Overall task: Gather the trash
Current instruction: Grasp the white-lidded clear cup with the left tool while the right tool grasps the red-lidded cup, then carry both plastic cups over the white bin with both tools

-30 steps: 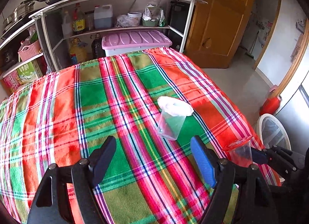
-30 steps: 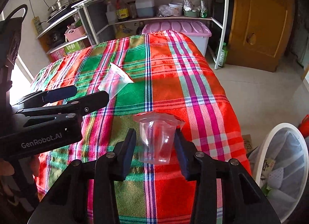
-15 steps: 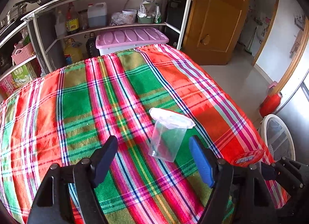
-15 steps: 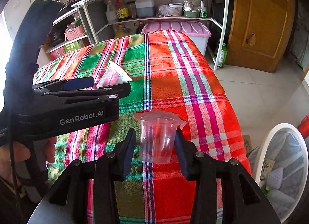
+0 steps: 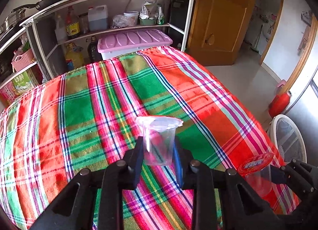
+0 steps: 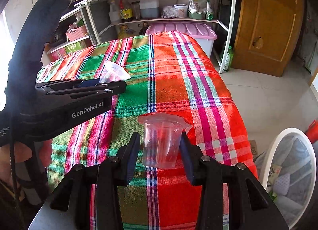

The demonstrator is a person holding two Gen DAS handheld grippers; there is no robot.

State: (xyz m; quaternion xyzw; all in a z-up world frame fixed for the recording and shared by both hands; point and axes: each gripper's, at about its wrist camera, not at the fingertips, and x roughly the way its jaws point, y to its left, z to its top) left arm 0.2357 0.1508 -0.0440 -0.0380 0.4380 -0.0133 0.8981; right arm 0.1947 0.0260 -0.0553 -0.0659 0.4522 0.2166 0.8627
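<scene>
Two clear plastic cups with peeled-back foil lids are in play on the plaid tablecloth point(image 5: 83, 110), one in each hand-held gripper. From the left wrist view, the left gripper point(image 5: 158, 151) has its jaws closing on the white-lidded cup point(image 5: 158, 140); the black finger and the blue-padded finger stand right against the cup's two sides, and the cup stands upright near the front middle of the table. The right wrist view shows this same cup point(image 6: 111, 73) tipped toward the shelves, poking out past the tips of the left gripper point(image 6: 111, 86), which a person's hand point(image 6: 25, 150) holds from the left edge. The right gripper point(image 6: 159, 146) is partly closed around the red-lidded cup point(image 6: 161, 140), its pads pressed to both sides of the cup wall, and the cup sits upright in the grip near the table's right front corner. In the left wrist view that cup point(image 5: 257, 172) appears at the lower right, showing its red printed lid, with the right gripper's black fingers on either side of it. A white mesh waste basket point(image 6: 288, 170) lined with a bag stands on the floor just beyond the table's right edge, with scraps already inside. Behind the table is a metal shelf unit point(image 5: 111, 21) of bottles and jars and a pink-lidded storage box point(image 5: 135, 41).
</scene>
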